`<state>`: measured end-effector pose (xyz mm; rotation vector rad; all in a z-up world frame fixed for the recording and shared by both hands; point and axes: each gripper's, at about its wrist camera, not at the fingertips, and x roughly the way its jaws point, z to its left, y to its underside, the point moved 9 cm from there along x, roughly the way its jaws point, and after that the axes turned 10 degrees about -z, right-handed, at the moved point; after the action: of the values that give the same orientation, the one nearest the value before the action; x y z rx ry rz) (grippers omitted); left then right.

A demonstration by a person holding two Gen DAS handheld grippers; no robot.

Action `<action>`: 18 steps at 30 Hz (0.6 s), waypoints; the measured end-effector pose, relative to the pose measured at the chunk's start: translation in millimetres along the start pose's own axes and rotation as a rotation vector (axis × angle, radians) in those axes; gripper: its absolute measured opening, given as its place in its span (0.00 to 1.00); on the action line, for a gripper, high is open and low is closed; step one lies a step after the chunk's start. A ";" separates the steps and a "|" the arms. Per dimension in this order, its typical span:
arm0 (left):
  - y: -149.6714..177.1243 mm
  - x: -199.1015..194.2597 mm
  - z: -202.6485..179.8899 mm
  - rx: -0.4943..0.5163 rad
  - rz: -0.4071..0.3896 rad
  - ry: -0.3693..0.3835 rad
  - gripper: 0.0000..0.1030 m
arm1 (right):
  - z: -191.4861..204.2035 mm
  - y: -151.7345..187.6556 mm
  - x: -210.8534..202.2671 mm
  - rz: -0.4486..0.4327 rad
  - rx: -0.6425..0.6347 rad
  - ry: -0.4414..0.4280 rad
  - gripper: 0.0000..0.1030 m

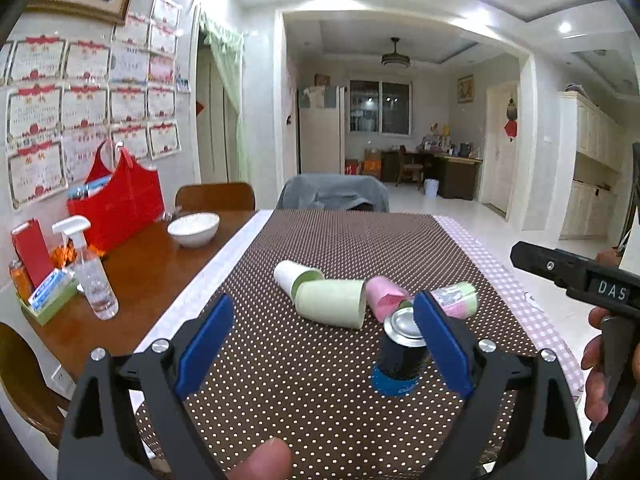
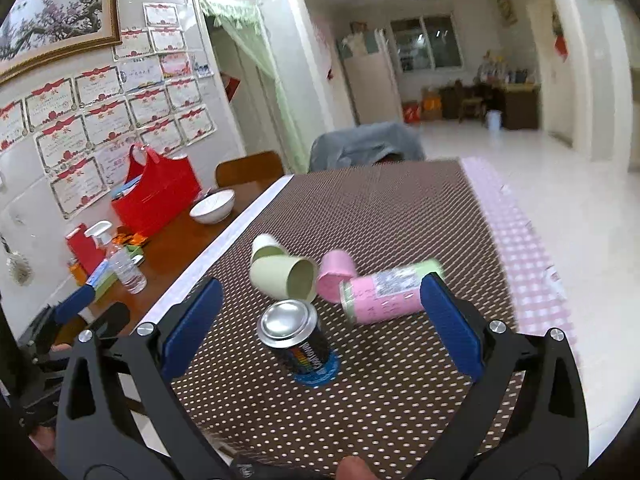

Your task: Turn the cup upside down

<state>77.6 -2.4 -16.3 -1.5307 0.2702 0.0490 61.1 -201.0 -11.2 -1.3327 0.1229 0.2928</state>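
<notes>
Left wrist view shows the left hand-held gripper (image 1: 323, 340) with its blue fingers spread apart above the dotted brown mat (image 1: 320, 400) on the table (image 1: 152, 276), gripping nothing. Near the mat's middle, a green cup (image 1: 332, 303) lies on its side with a white cup (image 1: 294, 274) just behind it and a pink cup (image 1: 386, 298) just beside it. A dark can (image 1: 402, 350) stands upright on a blue disc, partly behind the right finger. Right wrist view shows the right hand-held gripper (image 2: 322, 320), likewise wide apart and holding nothing, with the can (image 2: 296, 336) between and beyond its fingers, and a pink-and-green bottle (image 2: 388, 292) lying on its side next to the pink cup (image 2: 336, 274).
</notes>
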 end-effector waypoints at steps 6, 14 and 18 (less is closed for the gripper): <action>-13.1 -16.5 -8.2 0.012 -0.033 0.005 0.87 | 1.5 -6.1 -23.9 -0.059 -0.029 0.067 0.94; -27.0 -36.7 -9.7 0.015 -0.091 -0.001 0.87 | 3.7 -6.3 -34.9 -0.100 -0.029 0.109 0.94; -26.1 -37.2 -8.3 0.012 -0.098 -0.002 0.87 | 8.4 -3.7 -35.6 -0.105 -0.053 0.119 0.94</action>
<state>45.6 -6.7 16.7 -1.5294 0.1939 -0.0286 27.4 -198.6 3.3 -1.4039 0.1454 0.1285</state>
